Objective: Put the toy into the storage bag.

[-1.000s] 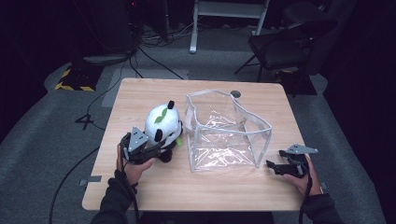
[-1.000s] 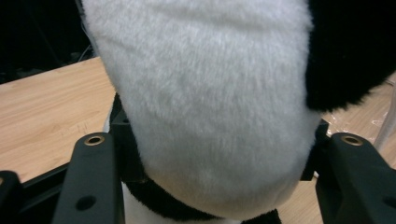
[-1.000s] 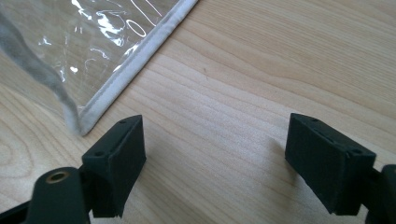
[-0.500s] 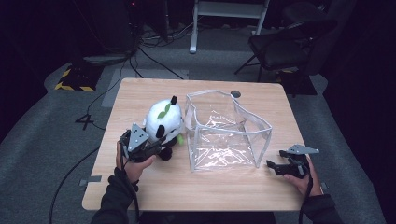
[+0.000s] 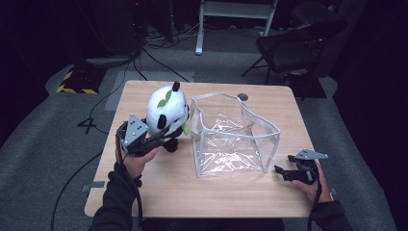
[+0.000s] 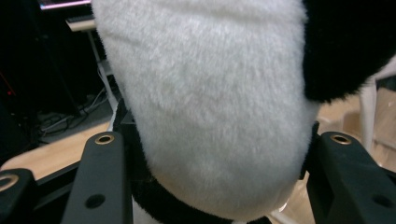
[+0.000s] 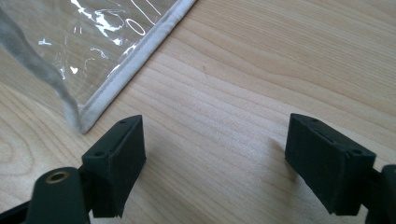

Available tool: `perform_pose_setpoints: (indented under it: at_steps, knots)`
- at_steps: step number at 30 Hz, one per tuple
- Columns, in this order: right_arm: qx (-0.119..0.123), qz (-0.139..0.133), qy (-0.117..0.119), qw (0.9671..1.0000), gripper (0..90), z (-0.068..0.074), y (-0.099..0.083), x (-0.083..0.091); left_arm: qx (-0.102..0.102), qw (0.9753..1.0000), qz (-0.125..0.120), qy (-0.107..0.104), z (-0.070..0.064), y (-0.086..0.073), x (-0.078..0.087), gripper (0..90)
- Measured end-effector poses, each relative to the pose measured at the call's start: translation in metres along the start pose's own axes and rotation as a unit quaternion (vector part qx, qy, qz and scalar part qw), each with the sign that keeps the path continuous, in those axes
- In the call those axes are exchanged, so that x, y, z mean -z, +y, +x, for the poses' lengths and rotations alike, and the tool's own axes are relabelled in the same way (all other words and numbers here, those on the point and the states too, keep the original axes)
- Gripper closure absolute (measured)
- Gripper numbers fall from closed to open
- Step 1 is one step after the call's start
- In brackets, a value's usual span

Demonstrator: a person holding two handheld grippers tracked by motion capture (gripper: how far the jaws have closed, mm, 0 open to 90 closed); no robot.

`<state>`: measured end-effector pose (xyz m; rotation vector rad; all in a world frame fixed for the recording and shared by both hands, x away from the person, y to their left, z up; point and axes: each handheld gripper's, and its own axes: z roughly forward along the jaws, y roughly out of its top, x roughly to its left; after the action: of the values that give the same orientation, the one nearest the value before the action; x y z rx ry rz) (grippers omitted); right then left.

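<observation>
High view shows the left gripper (image 5: 161, 138) clamped on a plush panda (image 5: 167, 113), its jaws pressed into the lower body of the toy from either side. The panda is lifted and tilted, its black feet hanging just above the wooden surface (image 5: 144, 192), its head with a green leaf on top pointing away from the person. Left gripper view puts the panda (image 6: 210, 107) right in front of the camera: white fur bulges between the two black jaws, a black patch of fur sits at the upper right of the gripper (image 6: 212, 186), and a band of black fur runs below the white.

Just beyond the left gripper, on its right, stands a clear plastic bag (image 5: 231, 137) with white trim, its mouth open upward; the panda's side is very near the bag's closest wall, and contact cannot be told.

On the far side of the bag from the panda, the right gripper (image 5: 283, 172) rests low on the surface, held in the person's right hand (image 5: 312, 185). Right gripper view shows its jaws spread wide with nothing between them but bare wood (image 7: 261, 93); a trimmed bottom corner of the bag (image 7: 112, 42) lies ahead and to the left of this gripper (image 7: 212, 168), close but apart.
</observation>
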<state>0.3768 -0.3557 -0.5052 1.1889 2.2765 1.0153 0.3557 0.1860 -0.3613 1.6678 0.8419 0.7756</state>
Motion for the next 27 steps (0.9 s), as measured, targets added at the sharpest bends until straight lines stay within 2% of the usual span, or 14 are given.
perform_pose_setpoints:
  at_steps: [3, 4, 5, 8, 9, 10, 13, 14, 16, 22, 27]
  knots:
    - [0.000, 0.000, 0.000, 1.0000, 20.0, 0.000, 0.000, 0.000, 0.000, 0.9999, -0.012, 0.001, 0.000, 0.015, 0.001, 44.0]
    - [0.000, 0.000, 0.000, 1.0000, 20.0, 0.000, 0.000, 0.000, 0.000, 0.9999, -0.012, 0.001, 0.000, 0.015, 0.001, 44.0]
    - [0.000, 0.000, 0.000, 1.0000, 20.0, 0.000, 0.000, 0.000, -0.008, 0.9998, -0.018, -0.001, 0.000, 0.026, 0.001, 44.0]
    - [0.000, 0.000, 0.000, 1.0000, 20.0, 0.000, 0.000, 0.000, -0.011, 0.9994, -0.031, -0.008, -0.003, 0.041, 0.000, 43.9]
    - [0.000, 0.000, 0.000, 1.0000, 20.0, 0.000, 0.000, 0.000, -0.011, 0.9994, -0.031, -0.008, -0.003, 0.041, 0.000, 43.9]
    - [0.000, 0.000, 0.000, 1.0000, 20.0, 0.000, 0.000, 0.000, -0.018, 0.9991, -0.036, -0.013, -0.006, 0.051, -0.002, 43.9]
    - [0.000, 0.000, 0.000, 1.0000, 20.0, 0.000, 0.000, 0.000, -0.032, 0.9984, -0.043, -0.018, -0.010, 0.065, -0.003, 43.9]
    - [0.000, 0.000, 0.000, 1.0000, 20.0, 0.000, 0.000, 0.000, -0.032, 0.9984, -0.043, -0.018, -0.010, 0.065, -0.003, 43.8]
    - [0.000, 0.000, 0.000, 1.0000, 20.0, 0.000, 0.000, 0.000, -0.036, 0.9978, -0.051, -0.020, -0.014, 0.079, -0.004, 43.8]
    - [0.001, 0.000, 0.000, 1.0000, 20.0, 0.000, 0.000, 0.000, -0.045, 0.9960, -0.068, -0.037, -0.022, 0.098, -0.008, 43.6]
    - [0.001, 0.000, -0.001, 1.0000, 20.0, 0.000, 0.000, 0.000, -0.047, 0.9952, -0.073, -0.045, -0.028, 0.105, -0.013, 43.4]
